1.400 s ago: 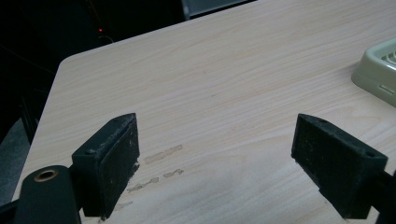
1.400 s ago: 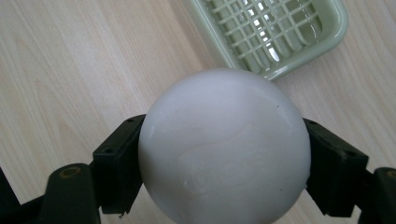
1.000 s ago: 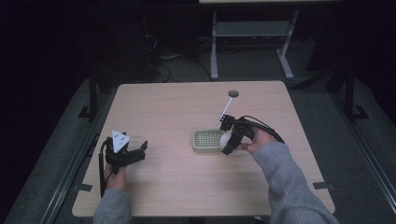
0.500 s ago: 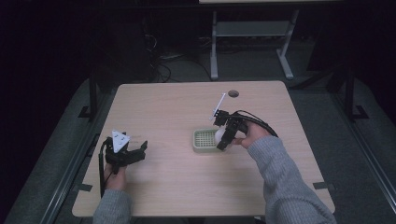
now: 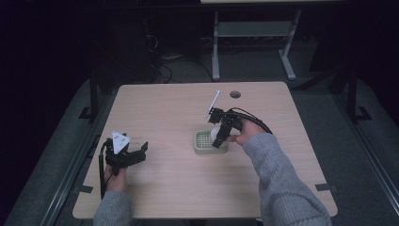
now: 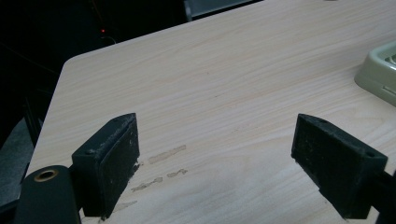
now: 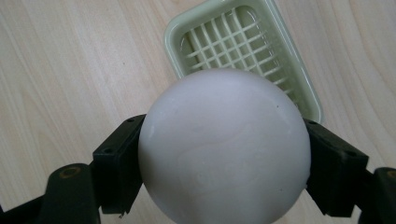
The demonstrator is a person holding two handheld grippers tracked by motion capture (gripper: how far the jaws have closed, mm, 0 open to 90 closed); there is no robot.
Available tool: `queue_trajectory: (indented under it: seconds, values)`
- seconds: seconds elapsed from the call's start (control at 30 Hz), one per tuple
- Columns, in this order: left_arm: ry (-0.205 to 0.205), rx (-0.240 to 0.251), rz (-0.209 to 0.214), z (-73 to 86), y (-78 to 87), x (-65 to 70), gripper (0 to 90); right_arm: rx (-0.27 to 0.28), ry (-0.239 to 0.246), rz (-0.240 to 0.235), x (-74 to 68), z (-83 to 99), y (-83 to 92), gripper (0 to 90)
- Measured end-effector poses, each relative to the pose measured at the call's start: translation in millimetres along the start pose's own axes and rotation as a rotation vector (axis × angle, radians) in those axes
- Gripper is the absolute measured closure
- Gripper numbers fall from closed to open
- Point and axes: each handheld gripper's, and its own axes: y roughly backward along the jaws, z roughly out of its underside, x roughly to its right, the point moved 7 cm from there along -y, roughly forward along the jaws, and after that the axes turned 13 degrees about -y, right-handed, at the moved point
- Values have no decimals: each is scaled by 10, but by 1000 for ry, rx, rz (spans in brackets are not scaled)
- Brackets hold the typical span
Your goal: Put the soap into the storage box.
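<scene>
My right hand-held gripper (image 7: 224, 154) is clamped on a white ball (image 7: 224, 144), one jaw pressed against each side, and I hold it in the air just above the pale green slotted tray (image 7: 243, 42) on the surface (image 5: 164, 113). My left hand-held gripper (image 6: 229, 158) rests low over bare wood, well apart from the tray, jaws spread wide with nothing between them

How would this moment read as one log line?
right hand-held gripper: holds white round ball | above pale green slatted tray | left hand-held gripper: open, empty
</scene>
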Motion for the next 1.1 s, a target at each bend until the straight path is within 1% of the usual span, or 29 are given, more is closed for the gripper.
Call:
queue_trajectory:
  seconds: [0.27, 0.43, 0.67, 0.8, 0.83, 0.93, 1.1]
  values:
    - [-5, 1, -2, -4, 0, 5, 148, -19, -6, -5, 39, -53, -92, 225]
    - [-4, 2, -2, -4, -1, 4, 148, -32, 1, 12, 48, -112, -94, 225]
    - [-6, 2, -1, -5, 0, 6, 148, -25, 8, 5, 19, -209, -82, 225]
    - [-10, 3, 0, -6, -2, 15, 148, -34, 6, 9, 31, -236, -131, 224]
    - [-8, 4, 2, -8, -2, 19, 148, -34, 13, 12, 41, -241, -148, 225]
    - [-22, -5, 2, -4, 1, 18, 148, -43, 5, 13, 53, -249, -183, 224]
    - [-22, -5, 3, -4, 1, 18, 148, -54, 4, 15, 80, -271, -240, 224]
